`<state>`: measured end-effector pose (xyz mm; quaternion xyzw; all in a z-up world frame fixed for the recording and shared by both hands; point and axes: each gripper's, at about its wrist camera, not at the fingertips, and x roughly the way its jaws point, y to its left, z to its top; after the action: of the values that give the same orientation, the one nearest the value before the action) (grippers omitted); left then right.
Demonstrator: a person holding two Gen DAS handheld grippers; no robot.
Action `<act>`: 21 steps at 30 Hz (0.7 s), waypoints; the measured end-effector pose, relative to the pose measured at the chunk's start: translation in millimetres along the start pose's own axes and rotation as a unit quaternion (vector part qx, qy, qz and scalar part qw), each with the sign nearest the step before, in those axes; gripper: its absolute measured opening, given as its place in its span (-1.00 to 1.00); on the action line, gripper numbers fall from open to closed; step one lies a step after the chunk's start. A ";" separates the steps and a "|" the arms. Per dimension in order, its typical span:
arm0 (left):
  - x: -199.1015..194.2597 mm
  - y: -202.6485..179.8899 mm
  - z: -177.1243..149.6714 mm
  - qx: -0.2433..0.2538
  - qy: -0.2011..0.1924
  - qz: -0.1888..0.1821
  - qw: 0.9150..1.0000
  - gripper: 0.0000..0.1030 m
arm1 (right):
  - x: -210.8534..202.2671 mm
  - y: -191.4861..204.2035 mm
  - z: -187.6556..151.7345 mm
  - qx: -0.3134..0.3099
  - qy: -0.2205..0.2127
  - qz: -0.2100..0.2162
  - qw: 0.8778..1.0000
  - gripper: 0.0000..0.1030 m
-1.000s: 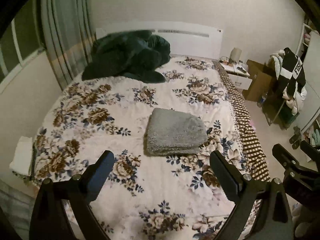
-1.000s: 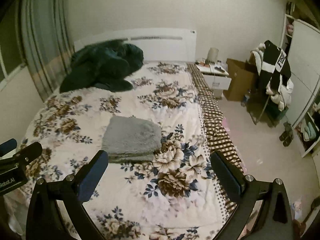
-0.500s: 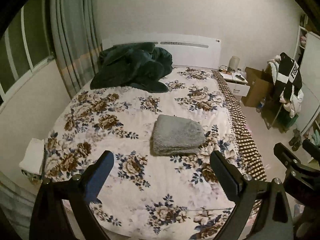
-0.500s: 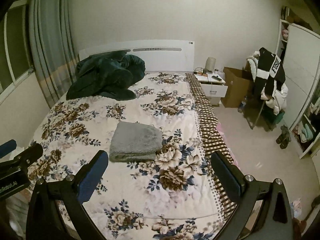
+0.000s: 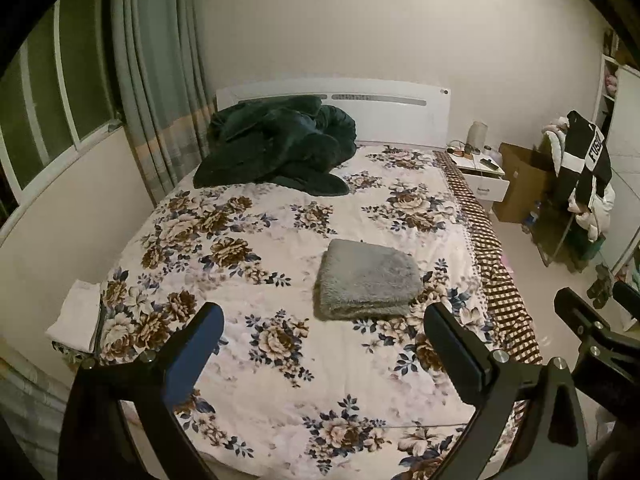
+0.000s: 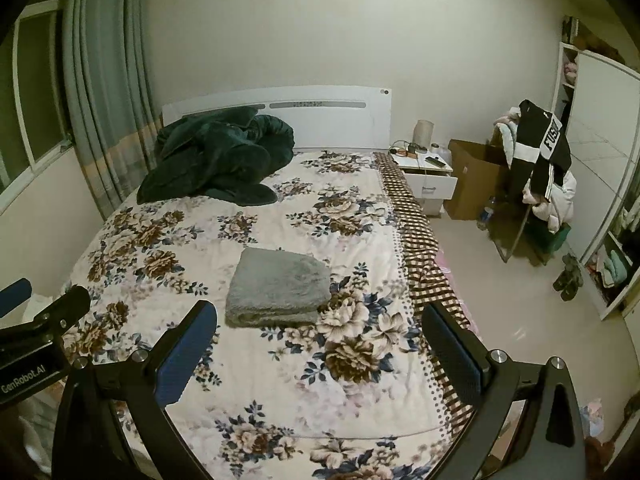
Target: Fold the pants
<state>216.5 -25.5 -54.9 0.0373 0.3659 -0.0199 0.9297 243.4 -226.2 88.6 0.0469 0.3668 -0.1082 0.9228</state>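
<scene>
1. My left gripper (image 5: 322,336) hangs above the foot of the bed (image 5: 280,380), spread wide and holding nothing.
2. My right gripper (image 6: 320,332) does likewise; beside it the left one's casing reads "GenRobot.AI".
3. The grey pants (image 6: 278,293) lie folded mid-bed.
4. A black-and-white jacket (image 6: 540,152) shows letters "FUS".

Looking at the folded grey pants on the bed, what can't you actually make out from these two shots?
- Grey pants: layers, waistband and legs hidden inside the fold, both views.
- Nightstand: small items too tiny to identify.
- Bed: near edge hidden behind the open left gripper and open right gripper.
</scene>
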 end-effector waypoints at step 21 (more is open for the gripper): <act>-10.3 -4.0 -6.5 -0.001 -0.002 0.006 1.000 0.99 | 7.8 -5.1 0.5 0.002 0.012 0.013 1.000 1.00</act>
<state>204.3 -28.8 -52.8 0.0384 0.3636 -0.0142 0.9307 248.1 -232.5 83.6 0.0549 0.3773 -0.0962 0.9194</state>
